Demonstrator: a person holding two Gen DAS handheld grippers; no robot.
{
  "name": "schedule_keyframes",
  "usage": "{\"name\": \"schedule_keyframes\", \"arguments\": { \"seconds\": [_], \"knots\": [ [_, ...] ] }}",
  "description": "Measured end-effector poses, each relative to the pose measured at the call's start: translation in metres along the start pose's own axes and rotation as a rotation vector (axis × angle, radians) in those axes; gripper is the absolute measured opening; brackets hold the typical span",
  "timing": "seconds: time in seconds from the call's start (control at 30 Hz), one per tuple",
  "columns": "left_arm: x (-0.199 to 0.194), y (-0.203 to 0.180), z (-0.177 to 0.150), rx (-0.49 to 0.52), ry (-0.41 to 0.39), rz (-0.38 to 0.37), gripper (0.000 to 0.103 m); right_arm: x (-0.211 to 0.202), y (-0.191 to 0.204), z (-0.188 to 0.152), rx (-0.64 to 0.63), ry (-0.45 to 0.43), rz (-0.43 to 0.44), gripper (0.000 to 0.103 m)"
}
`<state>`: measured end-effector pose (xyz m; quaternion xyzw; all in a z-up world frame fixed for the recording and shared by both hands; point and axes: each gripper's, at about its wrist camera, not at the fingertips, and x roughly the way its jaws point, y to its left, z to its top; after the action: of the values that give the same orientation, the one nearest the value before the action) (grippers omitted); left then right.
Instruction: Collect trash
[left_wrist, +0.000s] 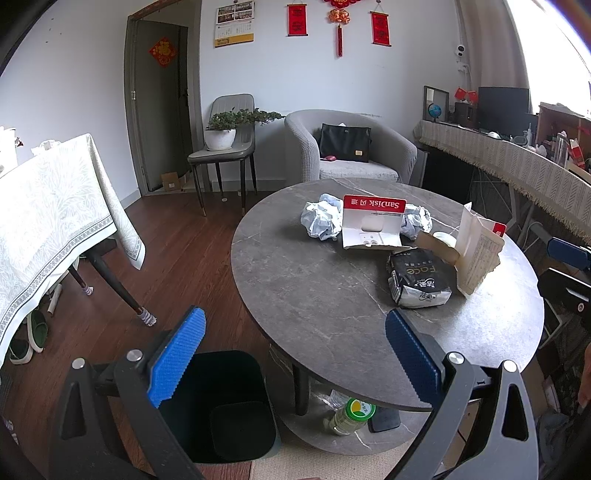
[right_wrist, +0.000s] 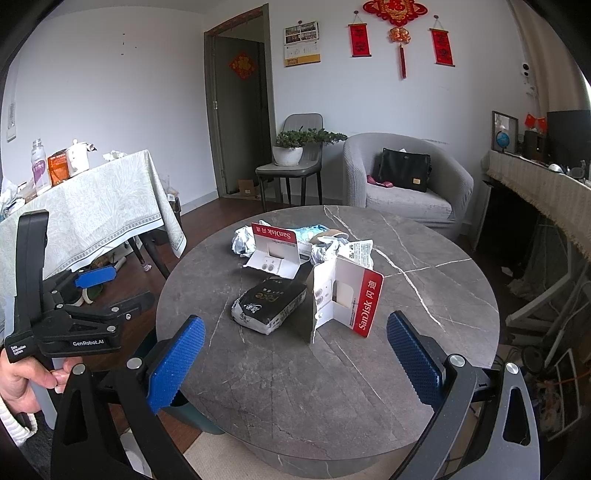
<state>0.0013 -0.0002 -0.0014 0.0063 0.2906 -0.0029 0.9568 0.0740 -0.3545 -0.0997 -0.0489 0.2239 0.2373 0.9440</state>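
- 2 grippers are seen: the left gripper (left_wrist: 295, 343) is held with its blue pads wide apart and nothing between them, above the table edge and the bin; the right gripper (right_wrist: 295, 347) is likewise spread and holds nothing, over the near part of the table.
- On the round grey table (right_wrist: 424, 295) the trash is gathered in 1 loose cluster around the middle: 2 red-and-white card packs, 1 black tissue pack and at least 2 balls of crumpled paper.
- The near card pack (right_wrist: 347, 295) stands upright on its edge, folded open, its long axis vertical and its red strip turned to the right.
- The far card pack (right_wrist: 275, 251) is propped open, its red strip on top running left to right.
- The tissue pack (right_wrist: 267, 302) lies flat, its long axis slanting from near left to far right, just beside the near card pack.
- The crumpled paper (left_wrist: 321, 218) lies behind the far card pack, touching it.
- 1 dark bin (left_wrist: 221, 410) stands on the floor against the table's left side.
- 1 bottle (left_wrist: 349, 413) lies on the table's lower shelf.
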Motion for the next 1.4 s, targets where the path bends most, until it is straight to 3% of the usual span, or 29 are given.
{"name": "schedule_keyframes", "arguments": {
  "seconds": [1.4],
  "knots": [
    [0.001, -0.0033, -0.0001, -0.004, 0.01, 0.003, 0.1, -0.0026, -0.0084, -0.0004, 0.003, -0.003, 0.006, 0.1]
  ]
}}
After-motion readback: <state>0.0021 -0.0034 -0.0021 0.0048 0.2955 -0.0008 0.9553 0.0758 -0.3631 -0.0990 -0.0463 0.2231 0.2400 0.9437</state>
